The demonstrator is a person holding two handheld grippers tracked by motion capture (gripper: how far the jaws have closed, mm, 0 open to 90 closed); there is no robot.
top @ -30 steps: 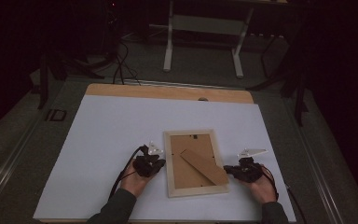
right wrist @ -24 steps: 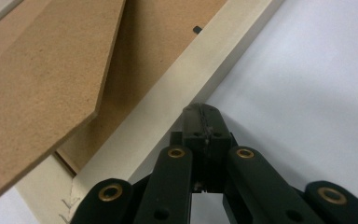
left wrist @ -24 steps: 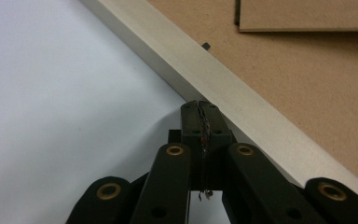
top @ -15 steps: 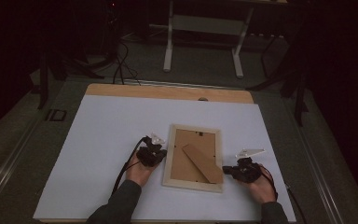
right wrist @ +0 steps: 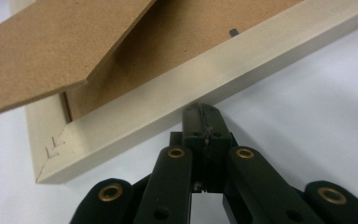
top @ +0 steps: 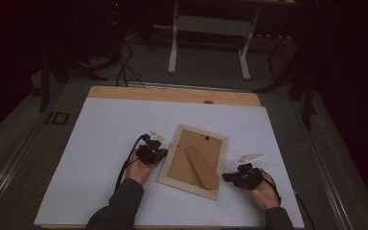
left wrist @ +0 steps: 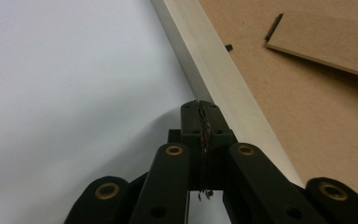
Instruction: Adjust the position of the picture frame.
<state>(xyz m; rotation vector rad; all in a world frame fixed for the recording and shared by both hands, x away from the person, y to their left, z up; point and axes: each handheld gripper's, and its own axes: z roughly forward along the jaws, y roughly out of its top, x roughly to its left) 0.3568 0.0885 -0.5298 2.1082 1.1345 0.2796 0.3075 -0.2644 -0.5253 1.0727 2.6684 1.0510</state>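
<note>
Left gripper point(top: 159, 154) low on white sheet point(top: 100, 143), jaws pressed together on nothing, closed tips against left edge of picture frame point(top: 172, 163). Frame face-down near sheet's middle, turned askew, brown backing board point(top: 191, 151) up, stand flap point(top: 202, 167) lying on it. Right gripper point(top: 226, 177) at frame's lower right corner, jaws likewise closed and empty, tips touching pale rim. Hands behind both, forearms entering from near edge.

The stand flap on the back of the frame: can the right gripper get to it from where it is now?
Probably yes. The right gripper, jaws shut, sits at the frame edge, and the stand flap lifts just above and past that edge, with nothing between.
</note>
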